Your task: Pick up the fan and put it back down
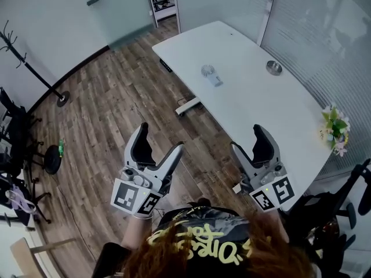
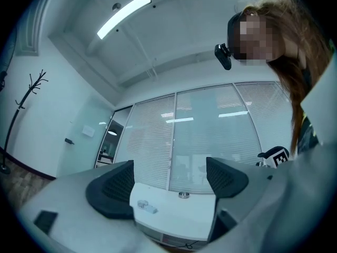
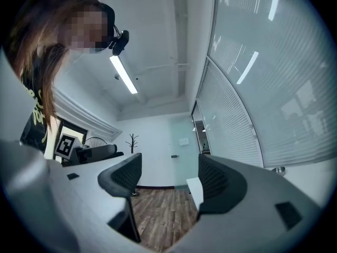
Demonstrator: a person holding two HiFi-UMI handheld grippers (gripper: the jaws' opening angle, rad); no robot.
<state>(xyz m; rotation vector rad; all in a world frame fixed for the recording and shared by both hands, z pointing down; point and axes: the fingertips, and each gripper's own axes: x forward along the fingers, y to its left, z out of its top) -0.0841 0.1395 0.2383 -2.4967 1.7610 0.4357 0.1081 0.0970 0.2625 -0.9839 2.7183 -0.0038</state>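
Observation:
A small white hand-held fan [image 1: 210,74] lies flat on the white table [image 1: 249,106], toward its far left part. In the left gripper view the fan [image 2: 143,205] shows far off between the jaws. My left gripper [image 1: 161,138] hangs over the wooden floor, well short of the table, open and empty. My right gripper [image 1: 246,139] is beside the table's near edge, also open with nothing between its fingers. In its own view the right gripper [image 3: 167,181] looks past the table corner [image 3: 194,188] at the floor.
A round metal dish [image 1: 273,67] sits on the table's far right, and a bunch of flowers [image 1: 335,129] at its right end. A black coat stand [image 1: 35,74] and office chairs [image 1: 23,155] stand at the left. Blinds and glass walls line the room behind the table.

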